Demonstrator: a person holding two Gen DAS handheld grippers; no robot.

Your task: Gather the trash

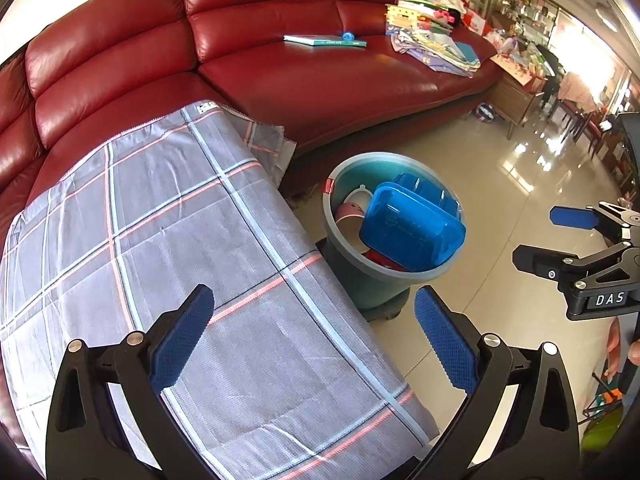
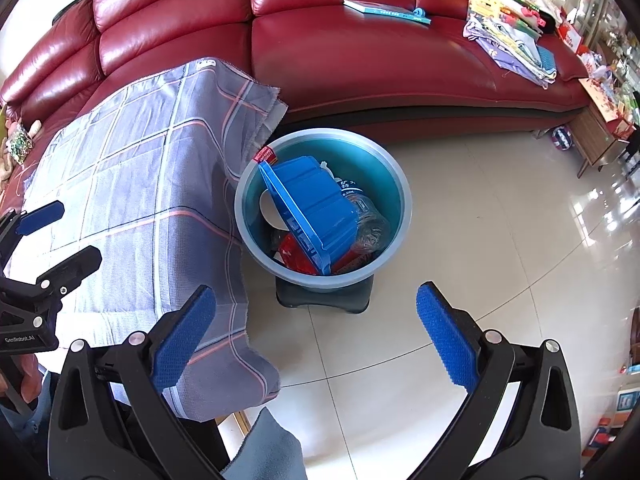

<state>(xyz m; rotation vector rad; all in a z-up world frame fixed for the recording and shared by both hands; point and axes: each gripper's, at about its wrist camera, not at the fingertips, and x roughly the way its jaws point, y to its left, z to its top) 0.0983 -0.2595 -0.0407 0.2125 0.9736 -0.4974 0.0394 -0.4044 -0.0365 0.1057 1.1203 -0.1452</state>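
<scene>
Left wrist view: left gripper (image 1: 314, 334) spread wide, empty, held over the right edge of the cloth (image 1: 160, 240). Its left finger sits above the cloth, its right finger above bare floor (image 1: 500, 208). Right gripper (image 1: 540, 236) seen at far right, also wide apart, nothing between its fingers, over open tiles.

Right wrist view: right gripper (image 2: 316, 334) wide and empty, left finger over the cloth's (image 2: 140, 200) near corner, right finger over floor (image 2: 500, 240). Left gripper (image 2: 60, 232) at the left edge, above the cloth.

Cloth: grey check with pink and pale blue lines, draped flat over a table-like surface, far end lapping onto the sofa (image 1: 280, 60); no loose items visible on it. Right edge hangs down just beside the bin.

Bin (image 1: 344, 240) (image 2: 400, 184): round, teal inside, grey rim, on a dark base, standing on the floor between cloth edge and sofa front. Filled nearly to the rim.

Contents: blue tray (image 1: 412, 228) (image 2: 316, 208), tilted on edge, top corner rising above the rim; clear crushed bottle (image 2: 368, 224) on its right; red wrappers (image 2: 292, 254) beneath; a pale cup-like item (image 1: 352, 210) on the left.

Open room: wide glossy tiles right of and nearer than the bin. Sofa seat holds a book (image 1: 324, 41) and a pile of papers and toys (image 1: 432, 40), well apart from the bin.
</scene>
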